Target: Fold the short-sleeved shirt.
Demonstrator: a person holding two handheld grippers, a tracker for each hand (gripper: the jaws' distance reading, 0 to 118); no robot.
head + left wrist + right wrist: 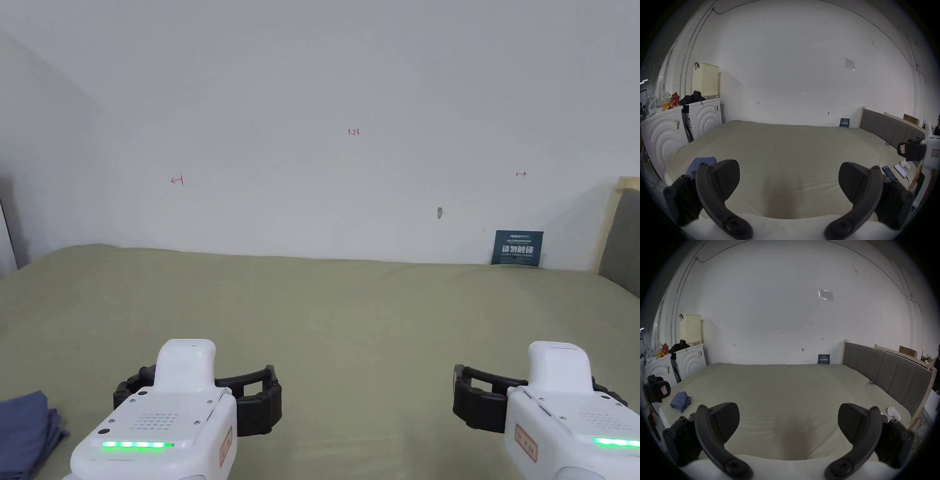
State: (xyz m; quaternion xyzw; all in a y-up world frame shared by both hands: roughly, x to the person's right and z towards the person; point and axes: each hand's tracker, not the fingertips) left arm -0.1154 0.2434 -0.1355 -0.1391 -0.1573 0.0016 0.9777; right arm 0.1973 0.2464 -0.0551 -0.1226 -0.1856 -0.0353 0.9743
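A makeshift bedroom set inside a workspace: a large bed [786, 391] with an olive sheet and grey padded headboard [886, 369] stands against a bare white wall [312, 94], with two washing machines [705, 116] and a laundry basket [705, 80] beyond its left edge.

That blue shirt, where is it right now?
The blue shirt lies bunched on the green bed sheet near its left front corner, left of the open left gripper, untouched.

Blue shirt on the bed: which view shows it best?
The right gripper view: the blue shirt lies whole and unobstructed. The left gripper view has it half behind a jaw; the head view crops it at the corner.
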